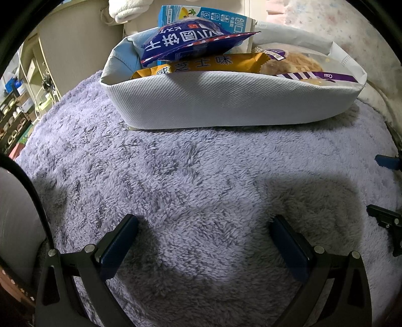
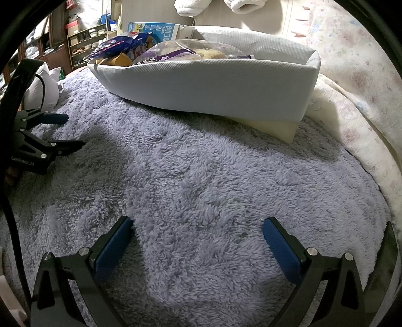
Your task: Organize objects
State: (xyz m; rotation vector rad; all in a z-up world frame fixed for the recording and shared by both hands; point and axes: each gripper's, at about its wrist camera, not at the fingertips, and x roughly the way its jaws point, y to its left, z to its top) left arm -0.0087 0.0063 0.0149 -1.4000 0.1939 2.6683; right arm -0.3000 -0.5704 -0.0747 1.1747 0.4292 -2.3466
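Note:
A white fabric bin [image 1: 221,100] stands on a fluffy lilac blanket [image 1: 188,181]. It holds a blue biscuit bag [image 1: 191,40], a yellow cheese snack pack [image 1: 201,65], a clear bread bag with purple stripes [image 1: 301,65] and a light blue carton [image 1: 208,17]. The bin also shows in the right wrist view [image 2: 213,85]. My left gripper [image 1: 203,221] is open and empty over the blanket, well in front of the bin. My right gripper [image 2: 198,223] is open and empty, to the right of the left one [image 2: 67,130].
A cream pad [image 2: 271,128] lies under the bin's right end. A floral quilt [image 2: 351,83] lies to the right. White pillows [image 2: 40,88] and shelves with shoes [image 2: 85,47] are at the far left.

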